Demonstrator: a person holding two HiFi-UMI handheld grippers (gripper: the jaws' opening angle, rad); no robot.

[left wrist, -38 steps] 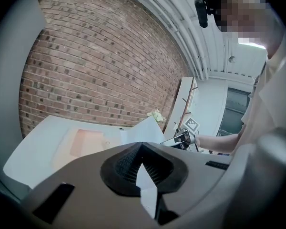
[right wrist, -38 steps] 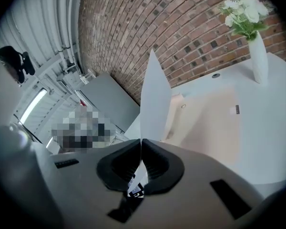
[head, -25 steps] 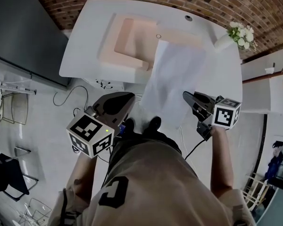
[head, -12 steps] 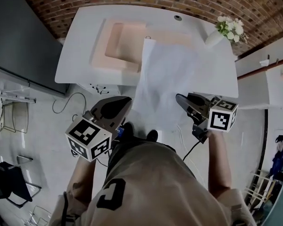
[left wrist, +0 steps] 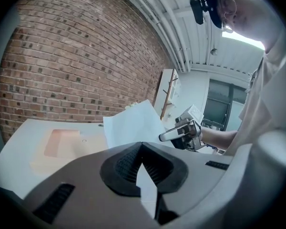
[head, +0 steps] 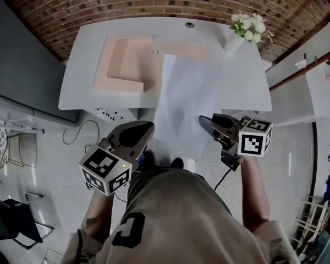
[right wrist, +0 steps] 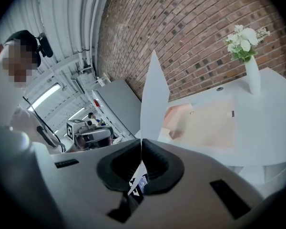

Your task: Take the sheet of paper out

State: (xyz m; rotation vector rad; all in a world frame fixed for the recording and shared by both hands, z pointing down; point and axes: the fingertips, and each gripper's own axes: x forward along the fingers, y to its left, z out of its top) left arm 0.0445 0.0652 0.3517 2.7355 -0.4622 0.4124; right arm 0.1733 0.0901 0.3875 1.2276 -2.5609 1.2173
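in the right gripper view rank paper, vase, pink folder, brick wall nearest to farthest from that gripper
1. paper, clamped by the right gripper
2. pink folder, on the table ahead
3. vase, table's far right
4. brick wall, behind the table
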